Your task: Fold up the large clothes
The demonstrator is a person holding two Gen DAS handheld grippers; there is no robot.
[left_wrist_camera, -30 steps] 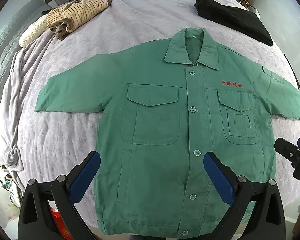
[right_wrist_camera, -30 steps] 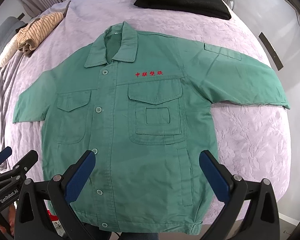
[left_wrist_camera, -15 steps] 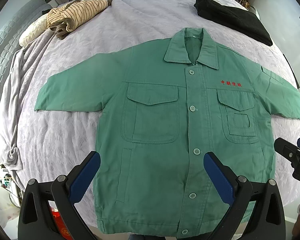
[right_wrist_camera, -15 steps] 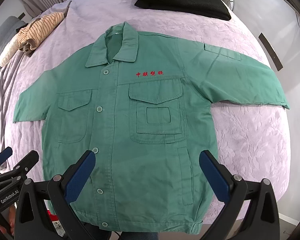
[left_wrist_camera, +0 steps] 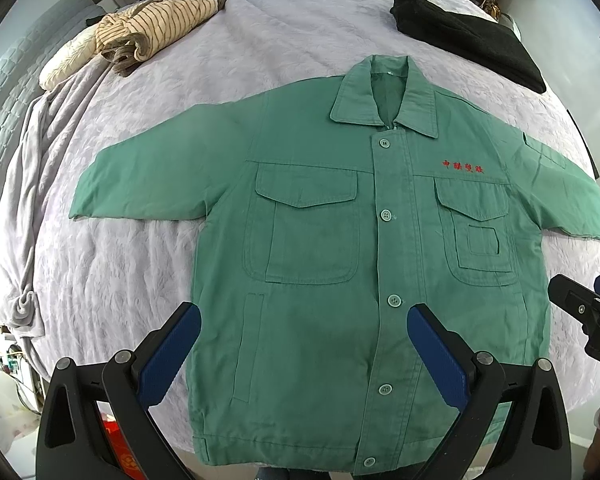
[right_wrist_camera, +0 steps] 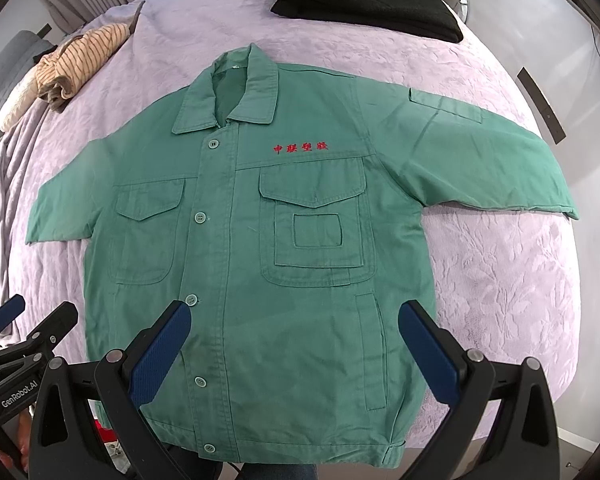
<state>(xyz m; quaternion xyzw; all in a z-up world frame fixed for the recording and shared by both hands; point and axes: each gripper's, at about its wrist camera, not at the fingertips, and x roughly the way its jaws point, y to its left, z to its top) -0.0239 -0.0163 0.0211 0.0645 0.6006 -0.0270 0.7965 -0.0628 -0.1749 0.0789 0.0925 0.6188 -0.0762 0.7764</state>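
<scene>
A green jacket [left_wrist_camera: 340, 240] is spread flat, buttoned, on the bed [left_wrist_camera: 280, 40]. The left gripper [left_wrist_camera: 304, 344] and right gripper [right_wrist_camera: 296, 340] are held wide above its hem, nothing gripped.

My left wrist camera looks forward and steeply down between my left gripper [left_wrist_camera: 304, 340], whose wide-spread fingers frame the lower edge, onto the green jacket [left_wrist_camera: 340, 240] spread on the bed [left_wrist_camera: 260, 40]. My right wrist camera faces the same way from just beside it, past my right gripper [right_wrist_camera: 294, 338]. Both sit above the jacket's hem, close to it. Each view catches the other gripper at its edge, and both share the whole jacket, the striped bundle [left_wrist_camera: 156, 20] and the black garment [right_wrist_camera: 364, 4] beyond.
</scene>
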